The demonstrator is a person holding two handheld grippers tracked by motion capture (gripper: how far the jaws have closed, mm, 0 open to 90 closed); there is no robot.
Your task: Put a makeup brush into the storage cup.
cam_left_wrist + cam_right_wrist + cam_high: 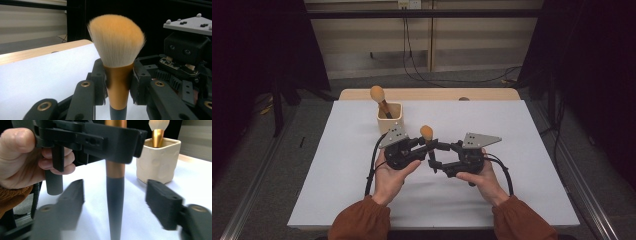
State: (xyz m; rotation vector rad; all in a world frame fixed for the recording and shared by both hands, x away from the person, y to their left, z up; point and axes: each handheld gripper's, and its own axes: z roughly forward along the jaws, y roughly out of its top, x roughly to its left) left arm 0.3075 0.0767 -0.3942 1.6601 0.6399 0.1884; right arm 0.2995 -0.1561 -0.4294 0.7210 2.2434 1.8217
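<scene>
The orange-bristled makeup brush (117,42) with its gold ferrule is held upright, clamped in the left gripper (424,142) mid-table, its dark handle hanging between the right gripper's (439,162) wide-open, empty jaws.

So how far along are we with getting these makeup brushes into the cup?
One brush already stands in the cream cup, bristles up. The second brush is in hand: the left gripper is shut on its gold collar, holding it upright above the white table cover, while the right gripper sits open around its dark handle. Left, I'd guess: putting this brush in the cup.
</scene>
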